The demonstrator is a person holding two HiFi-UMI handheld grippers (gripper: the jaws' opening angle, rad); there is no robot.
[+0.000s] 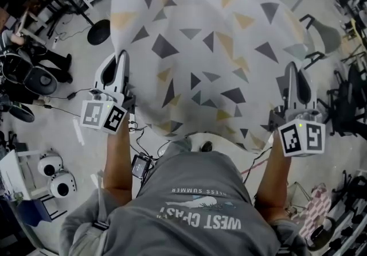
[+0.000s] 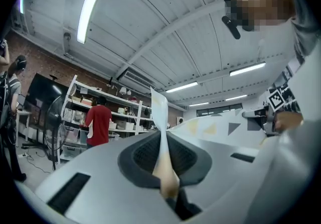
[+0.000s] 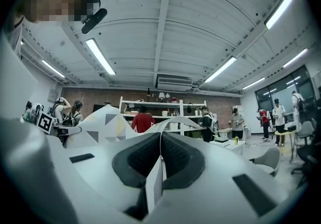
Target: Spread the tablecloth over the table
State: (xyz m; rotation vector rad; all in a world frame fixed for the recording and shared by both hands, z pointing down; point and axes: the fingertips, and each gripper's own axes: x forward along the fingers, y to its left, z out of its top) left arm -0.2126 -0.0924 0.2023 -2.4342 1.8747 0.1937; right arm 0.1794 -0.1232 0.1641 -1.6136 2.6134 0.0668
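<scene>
A white tablecloth (image 1: 206, 48) printed with grey and tan triangles billows in the air ahead of me, spread wide in the head view. My left gripper (image 1: 121, 57) is shut on its near left edge, and the thin fabric edge (image 2: 161, 132) stands pinched between the dark pads. My right gripper (image 1: 292, 68) is shut on the near right edge, where a fold of cloth (image 3: 159, 168) runs between its pads. The cloth (image 3: 100, 125) rises as a hump between the grippers. The table under it is hidden.
A round black fan base (image 1: 98, 32) stands on the floor at the left. Grey chairs (image 1: 327, 34) sit at the right. Cables and white camera units (image 1: 57, 177) lie on the floor near my feet. Shelves (image 3: 165, 112) and several people fill the room's far side.
</scene>
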